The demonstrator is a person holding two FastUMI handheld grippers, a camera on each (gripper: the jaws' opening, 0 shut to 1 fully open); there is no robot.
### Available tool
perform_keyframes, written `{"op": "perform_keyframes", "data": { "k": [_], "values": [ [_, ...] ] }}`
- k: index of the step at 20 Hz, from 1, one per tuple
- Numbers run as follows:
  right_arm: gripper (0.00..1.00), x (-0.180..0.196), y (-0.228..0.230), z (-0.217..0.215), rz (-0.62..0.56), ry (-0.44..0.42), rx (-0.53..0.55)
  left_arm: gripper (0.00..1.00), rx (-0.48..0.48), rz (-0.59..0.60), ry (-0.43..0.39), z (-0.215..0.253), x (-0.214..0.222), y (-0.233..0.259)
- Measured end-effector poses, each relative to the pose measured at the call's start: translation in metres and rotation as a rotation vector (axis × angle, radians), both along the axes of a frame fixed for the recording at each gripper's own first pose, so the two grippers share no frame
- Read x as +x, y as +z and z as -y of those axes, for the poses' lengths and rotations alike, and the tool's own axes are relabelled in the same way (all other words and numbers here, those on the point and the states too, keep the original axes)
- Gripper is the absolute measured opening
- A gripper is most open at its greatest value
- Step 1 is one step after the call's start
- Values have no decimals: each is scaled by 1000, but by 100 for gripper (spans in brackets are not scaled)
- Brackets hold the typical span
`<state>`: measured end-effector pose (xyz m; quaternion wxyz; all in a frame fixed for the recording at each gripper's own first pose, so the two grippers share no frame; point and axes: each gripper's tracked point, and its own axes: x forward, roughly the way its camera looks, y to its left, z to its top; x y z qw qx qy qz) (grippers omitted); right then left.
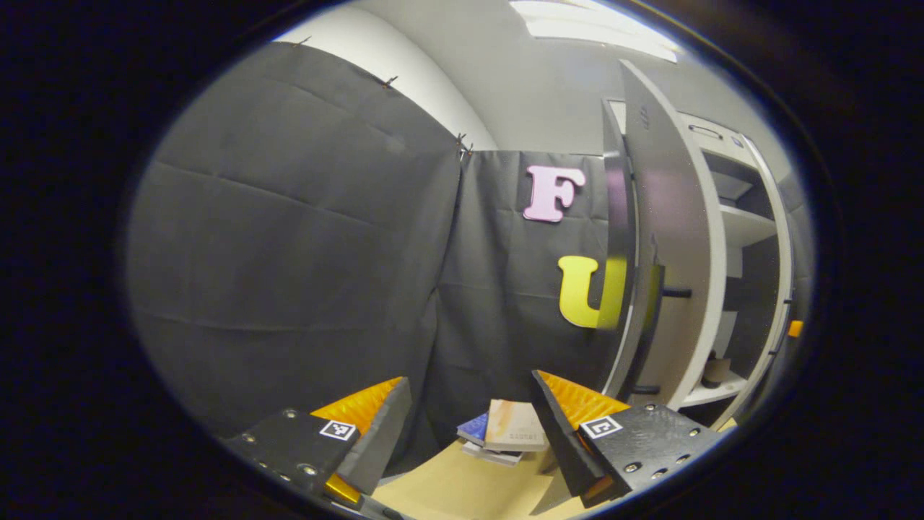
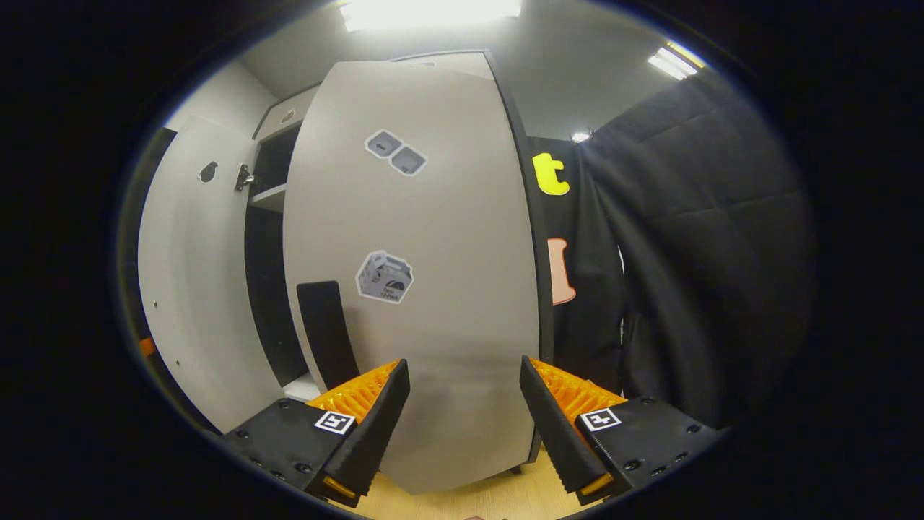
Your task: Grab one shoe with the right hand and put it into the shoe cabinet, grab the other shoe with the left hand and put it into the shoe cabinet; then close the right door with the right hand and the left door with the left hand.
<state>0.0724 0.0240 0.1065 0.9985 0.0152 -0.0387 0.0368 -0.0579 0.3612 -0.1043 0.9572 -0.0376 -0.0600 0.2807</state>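
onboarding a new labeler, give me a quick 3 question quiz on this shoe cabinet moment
1. True or false: the right gripper is shut on the black handle of the right door.
2. Multiple choice: the left door of the shoe cabinet stands A) shut, B) open, C) off its hinges.
3. What lies on the floor past the left gripper?

Key
1. False: its jaws stand open, facing the door, with the handle off to one side.
2. B.
3. A small stack of books by the booth wall.
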Motion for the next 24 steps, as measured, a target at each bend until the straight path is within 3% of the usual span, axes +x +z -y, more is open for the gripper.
{"op": "perform_keyframes", "data": {
  "k": [3, 7, 8, 9, 10, 12, 14, 16, 17, 20, 22, 24],
  "values": [
    [97, -5, -20, -7, -42, -14, -1, 100, 33, 30, -47, -16, 19, 22],
    [97, -17, -39, -16, -66, -26, 15, 96, 65, 28, -260, 11, 61, 37],
    [97, -19, -44, -17, -72, -30, 20, 100, 74, 25, -292, 12, 66, 40],
    [97, -22, -49, -18, -79, -35, 23, 95, 78, 32, -311, 16, 71, 42],
    [98, -25, -55, -19, -87, -41, 26, 100, 70, 36, -344, 19, 75, 42],
    [97, -31, -64, -17, -97, -56, 31, 100, 55, 29, -404, 28, 86, 37],
    [97, -37, -73, -14, -113, -74, 35, 95, 60, 10, -452, 41, 98, 36],
    [97, -44, -80, -8, -125, -91, 40, 100, 70, 1, -470, 47, 103, 36],
    [97, -47, -83, -5, -129, -102, 41, 94, 68, 1, -474, 46, 103, 37],
    [97, -53, -90, 5, -140, -122, 52, 94, 45, -11, -493, 49, 105, 33],
    [97, -55, -93, 11, -148, -133, 56, 100, 90, -28, -503, 57, 105, 40],
    [97, -59, -93, 15, -148, -139, 60, 95, 121, -49, -520, 65, 107, 42]
  ]
}}
